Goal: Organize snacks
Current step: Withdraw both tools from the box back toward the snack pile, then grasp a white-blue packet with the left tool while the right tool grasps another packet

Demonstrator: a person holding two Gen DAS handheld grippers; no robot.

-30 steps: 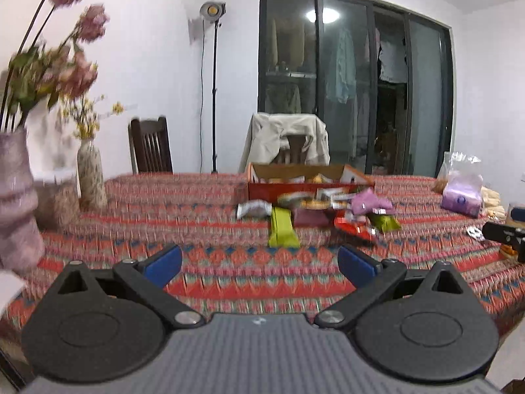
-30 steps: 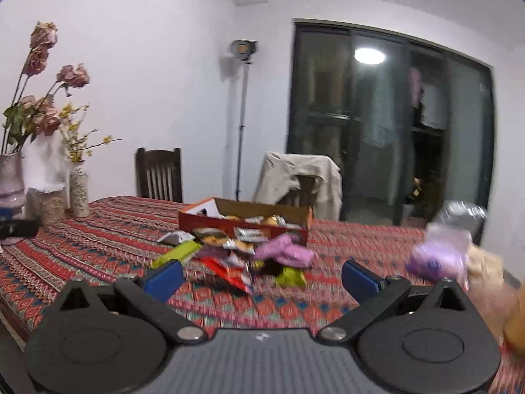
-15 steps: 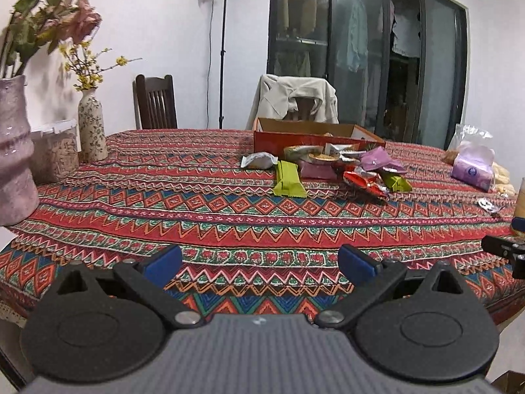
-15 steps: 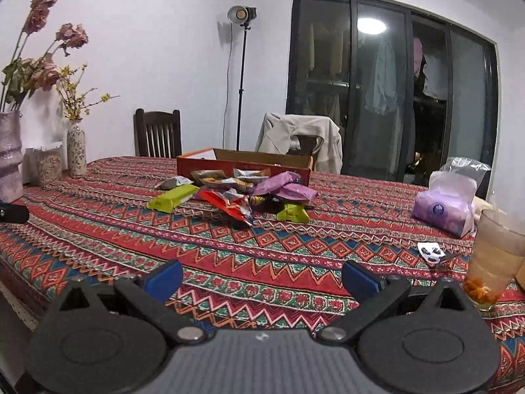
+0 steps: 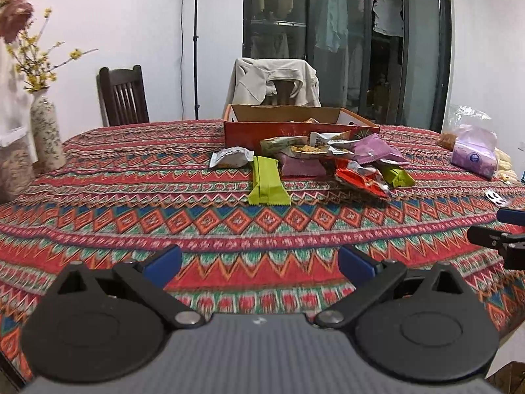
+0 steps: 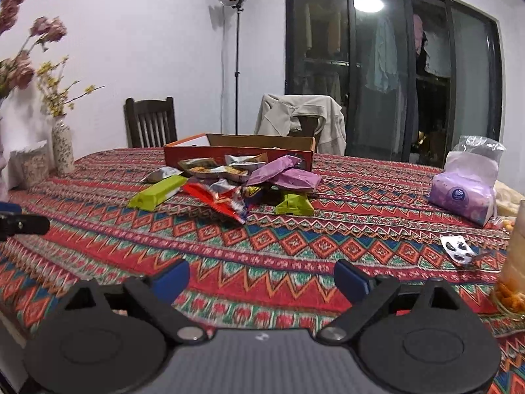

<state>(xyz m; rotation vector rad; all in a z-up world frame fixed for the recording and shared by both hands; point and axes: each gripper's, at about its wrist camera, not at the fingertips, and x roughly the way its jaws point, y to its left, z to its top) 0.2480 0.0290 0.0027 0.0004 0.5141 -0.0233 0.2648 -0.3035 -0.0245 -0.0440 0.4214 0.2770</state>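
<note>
A pile of snack packets lies on the patterned tablecloth in front of an open red cardboard box. The nearest is a long green packet. Beside it lie a red packet, purple packets, a silver packet and a small green packet. My left gripper is open and empty above the near table edge. My right gripper is open and empty, also well short of the pile.
A purple tissue pack lies at the right. A glass with orange snacks stands at the near right edge, a small wrapper beside it. Vases with flowers stand at the left. Chairs stand behind the table.
Both grippers have moved forward over the table toward the snack pile, which now looks larger and nearer. Both stayed open and empty.
</note>
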